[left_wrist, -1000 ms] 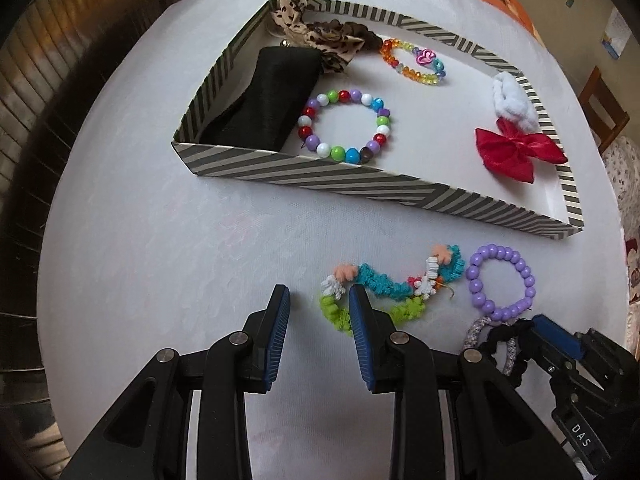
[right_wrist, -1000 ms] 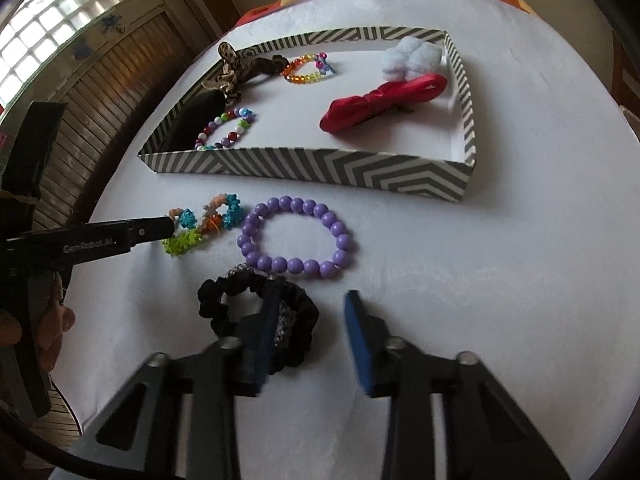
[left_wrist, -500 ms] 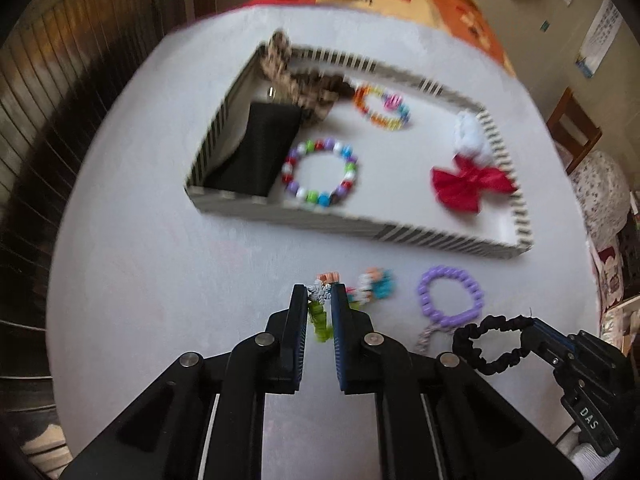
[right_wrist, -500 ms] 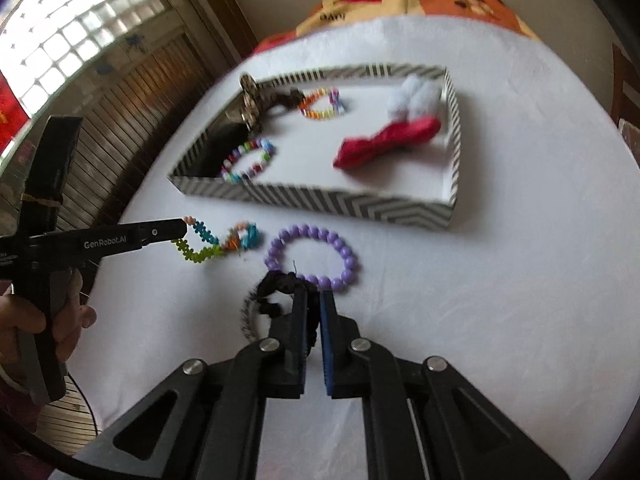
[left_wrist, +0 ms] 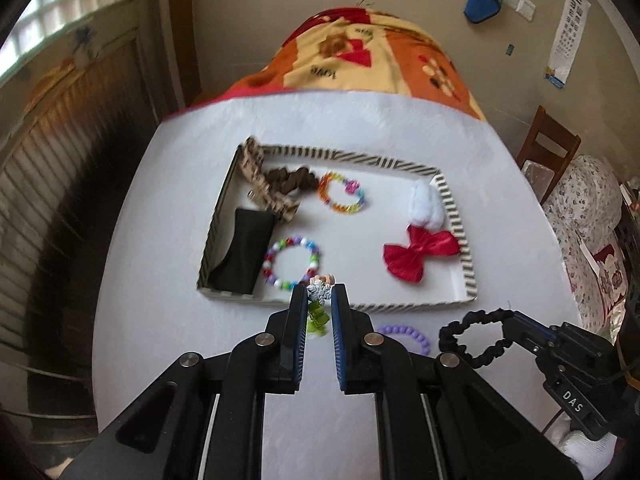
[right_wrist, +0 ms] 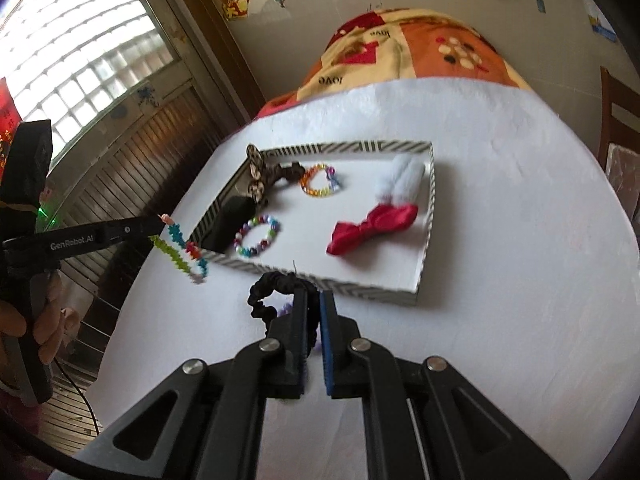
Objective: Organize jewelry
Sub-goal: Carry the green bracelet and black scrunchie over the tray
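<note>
My left gripper (left_wrist: 319, 294) is shut on a multicoloured charm bracelet (left_wrist: 319, 317) and holds it in the air near the front wall of the striped tray (left_wrist: 466, 240). The bracelet hangs from the left gripper in the right wrist view (right_wrist: 180, 254). My right gripper (right_wrist: 314, 298) is shut on a black scrunchie (right_wrist: 272, 292), lifted above the table; the scrunchie also shows in the left wrist view (left_wrist: 474, 338). A purple bead bracelet (left_wrist: 408, 334) lies on the white table in front of the tray.
In the tray lie a red bow (left_wrist: 418, 254), a white fluffy piece (left_wrist: 428, 206), two bead bracelets (left_wrist: 292, 264) (left_wrist: 342, 198), a black pouch (left_wrist: 244, 252) and a leopard-print scrunchie (left_wrist: 276, 186). A chair (left_wrist: 548, 152) stands at the right.
Both grippers closed, the left on the charm bracelet and the right on the black scrunchie, then rose from the table and moved toward the tray.
</note>
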Motion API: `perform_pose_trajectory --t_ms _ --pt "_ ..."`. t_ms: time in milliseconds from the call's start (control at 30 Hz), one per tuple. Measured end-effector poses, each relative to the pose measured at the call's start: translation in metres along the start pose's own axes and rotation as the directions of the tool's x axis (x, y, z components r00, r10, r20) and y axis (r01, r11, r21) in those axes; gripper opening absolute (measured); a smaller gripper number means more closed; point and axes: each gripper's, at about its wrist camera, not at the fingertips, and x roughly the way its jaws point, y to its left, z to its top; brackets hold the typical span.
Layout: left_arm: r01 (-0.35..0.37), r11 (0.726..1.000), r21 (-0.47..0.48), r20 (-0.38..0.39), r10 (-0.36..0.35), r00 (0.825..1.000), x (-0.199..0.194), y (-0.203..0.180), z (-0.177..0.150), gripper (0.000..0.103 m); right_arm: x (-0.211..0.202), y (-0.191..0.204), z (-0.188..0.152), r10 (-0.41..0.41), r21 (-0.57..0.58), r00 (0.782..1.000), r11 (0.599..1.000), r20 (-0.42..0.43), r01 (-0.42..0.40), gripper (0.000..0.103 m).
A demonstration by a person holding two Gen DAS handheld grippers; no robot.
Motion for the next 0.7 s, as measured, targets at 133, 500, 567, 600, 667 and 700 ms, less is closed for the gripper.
perform_pose_trajectory --t_ms 133,500,567,600,667,700 --pt "0.010 1.000 0.027 0.009 -0.011 1.000 0.005 -0.014 0.012 0.002 0.000 -0.004 0.013 -0.019 -0.004 1.000 1.000 0.011 0.019 0.006" --pt "0.025 0.991 0.133 -0.022 -0.022 1.000 0.048 -0.055 0.038 0.002 0.011 -0.026 0.039 -0.075 0.024 0.997 0.997 0.017 0.075 0.006" --pt "0.025 0.989 0.144 -0.032 -0.021 0.999 0.057 -0.059 0.041 0.002 0.014 -0.030 0.042 -0.082 0.032 0.997 0.996 0.015 0.081 0.006" --pt "0.026 0.988 0.150 -0.038 -0.020 0.999 0.063 -0.060 0.043 0.002 0.017 -0.032 0.044 -0.085 0.035 0.996 0.996 0.013 0.084 0.006" --pt "0.029 0.987 0.158 -0.049 -0.022 0.999 0.072 -0.063 0.046 0.002 0.024 -0.036 0.050 -0.094 0.040 0.996 0.995 0.008 0.093 0.006" --pt "0.029 0.986 0.161 -0.053 -0.021 0.998 0.075 -0.064 0.047 0.002 0.028 -0.038 0.054 -0.097 0.043 0.995 0.994 0.005 0.096 0.006"
